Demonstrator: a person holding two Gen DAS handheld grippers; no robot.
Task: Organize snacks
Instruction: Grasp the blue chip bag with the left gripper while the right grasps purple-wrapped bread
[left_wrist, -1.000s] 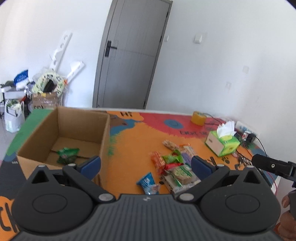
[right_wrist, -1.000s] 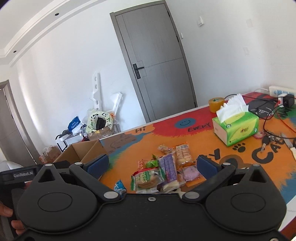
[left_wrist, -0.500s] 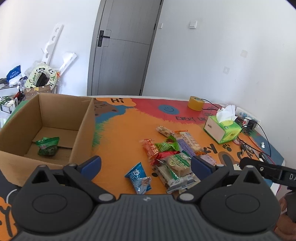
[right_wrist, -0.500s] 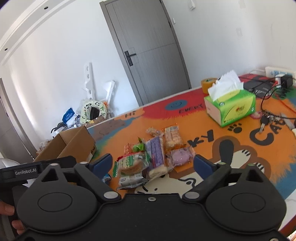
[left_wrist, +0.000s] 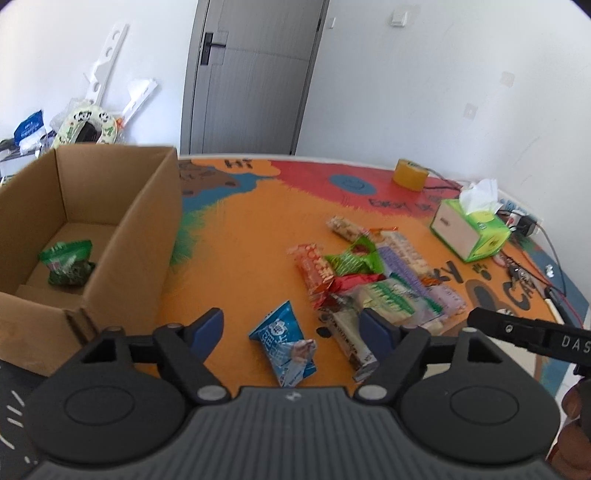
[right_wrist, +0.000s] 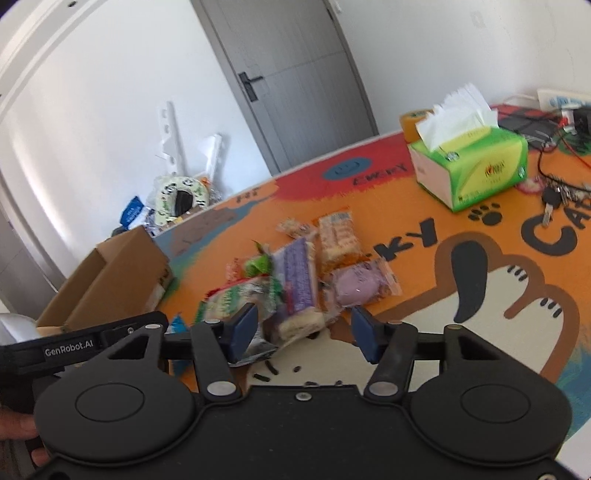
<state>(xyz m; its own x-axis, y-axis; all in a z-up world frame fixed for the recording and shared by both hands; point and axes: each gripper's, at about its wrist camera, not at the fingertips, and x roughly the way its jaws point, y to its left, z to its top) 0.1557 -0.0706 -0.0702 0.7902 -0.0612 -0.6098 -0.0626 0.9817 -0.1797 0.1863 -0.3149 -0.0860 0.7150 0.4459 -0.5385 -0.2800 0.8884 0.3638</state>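
**One Packet Boxed, the Pile Still on the Mat**

Both of your tools are empty. Your left gripper (left_wrist: 291, 326) stands spread wide with nothing between its pads, poised above the blue snack packet (left_wrist: 283, 342), which lies alone on the orange mat (left_wrist: 240, 236) nearest you. Your right gripper (right_wrist: 302, 334) is likewise parted and grips nothing; its left pad sits just beside the near edge of the snack pile (right_wrist: 303, 273), though contact cannot be confirmed.

Handling assessment: the packets appear light, soft and crinkly, with slick film wrappers. Expect them to slide or buckle under a shallow pinch. You would do best to take the blue packet across its puffed middle or by a crimped end seam. Biscuit-type contents may crush, so close gently.

Beyond the blue packet, the pile lies heaped and overlapping at mid-mat. Further left stands the cardboard box (left_wrist: 147, 236), open-topped, holding one green packet (left_wrist: 68, 262) on its floor. A tissue box (left_wrist: 471, 230) and tape roll (left_wrist: 410, 174) stand at the far side, well apart from the snacks.
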